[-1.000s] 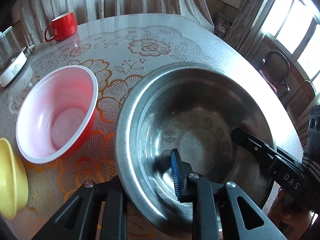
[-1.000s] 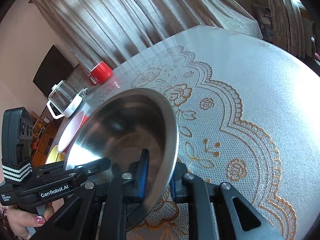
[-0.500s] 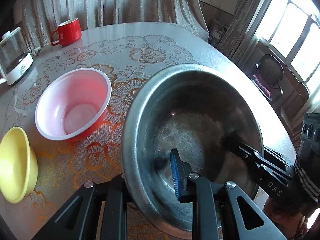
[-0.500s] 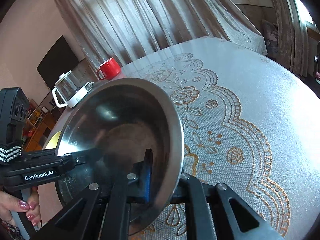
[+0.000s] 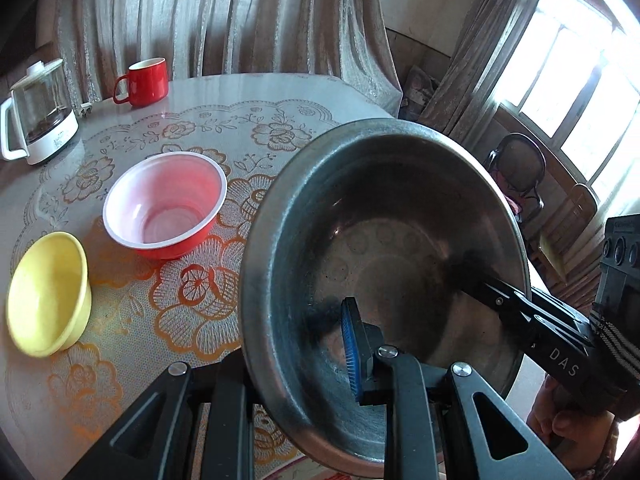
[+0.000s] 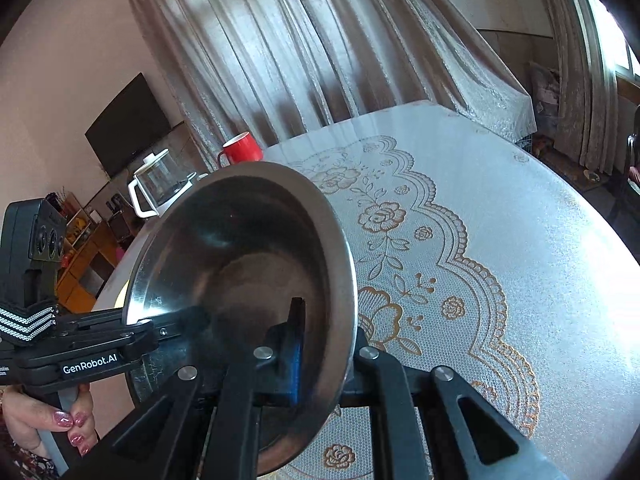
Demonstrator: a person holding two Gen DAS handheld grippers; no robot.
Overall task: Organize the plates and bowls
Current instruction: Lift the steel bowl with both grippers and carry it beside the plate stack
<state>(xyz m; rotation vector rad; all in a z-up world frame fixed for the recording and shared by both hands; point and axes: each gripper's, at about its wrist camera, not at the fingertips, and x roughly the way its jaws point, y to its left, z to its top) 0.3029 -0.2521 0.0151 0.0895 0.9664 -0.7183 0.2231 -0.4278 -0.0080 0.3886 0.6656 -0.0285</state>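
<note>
We hold the steel bowl (image 5: pixel 384 240) off the surface (image 5: pixel 224 92) with both grippers, tilted, each clenched on its rim. Our left gripper (image 5: pixel 296 356) pinches the rim at 6 o'clock in its own view, one blue pad (image 5: pixel 351 344) inside the bowl; our right gripper (image 6: pixel 320 360) clamps the opposite rim, entering the left view at 4 o'clock. On the flowered cloth, the red bowl (image 5: pixel 165 204) sits at 9 o'clock of the steel bowl, with the yellow bowl (image 5: pixel 47 292) near it, apart. A red mug (image 5: pixel 145 81) and a glass kettle (image 5: pixel 38 116) stand at the far edge.
</note>
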